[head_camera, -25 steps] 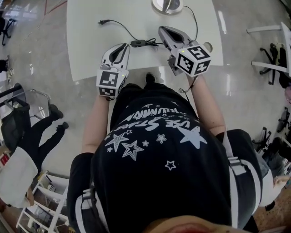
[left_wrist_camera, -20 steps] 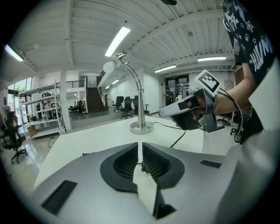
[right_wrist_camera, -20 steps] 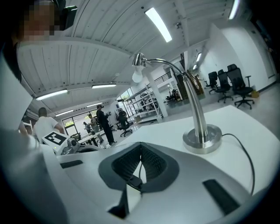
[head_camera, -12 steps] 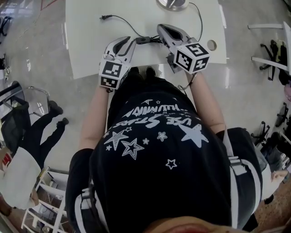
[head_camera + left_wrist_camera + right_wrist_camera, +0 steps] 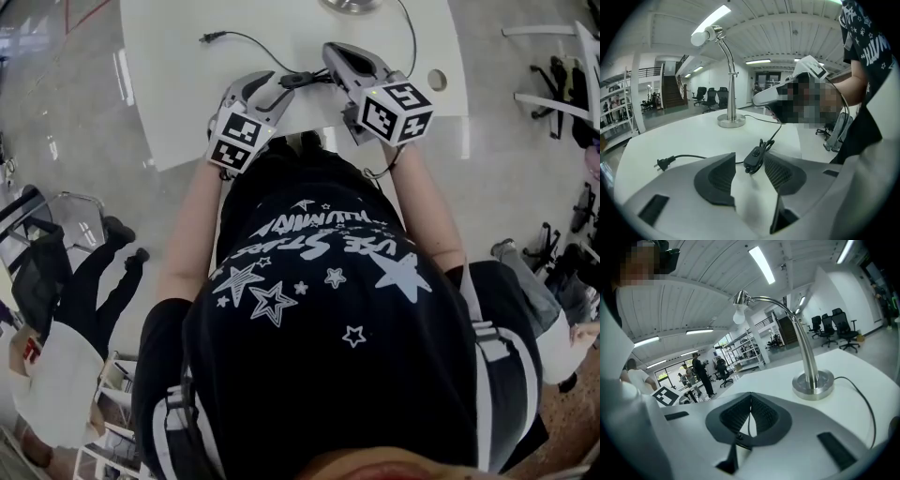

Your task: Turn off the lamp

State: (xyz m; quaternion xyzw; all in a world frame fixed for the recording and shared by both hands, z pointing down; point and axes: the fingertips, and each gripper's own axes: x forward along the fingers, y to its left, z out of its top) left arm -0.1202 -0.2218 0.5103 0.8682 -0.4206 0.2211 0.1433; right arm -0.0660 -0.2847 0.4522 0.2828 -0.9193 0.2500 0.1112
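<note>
A chrome gooseneck lamp [image 5: 727, 70] stands on the white table [image 5: 169, 84], with its round base [image 5: 352, 5] at the far edge. Its black cord runs past an inline switch [image 5: 753, 159] to a loose plug [image 5: 663, 163]. My left gripper [image 5: 275, 84] lies low over the table. Its jaws are opening, and the switch [image 5: 298, 81] sits between their tips, untouched by the pads. My right gripper [image 5: 330, 52] hovers just right of the switch, shut, with nothing seen between its pads [image 5: 750, 397]. Whether the bulb [image 5: 739, 317] glows cannot be told.
A round cable hole [image 5: 436, 80] is in the table's right corner. Office chairs [image 5: 553, 94] stand on the shiny floor at right. A seated person's legs [image 5: 75, 281] are at the left, and more people stand far off [image 5: 701, 371].
My left gripper slid forward and down to the switch, and its jaws went from shut to wide open around it. The right gripper has hardly moved.
</note>
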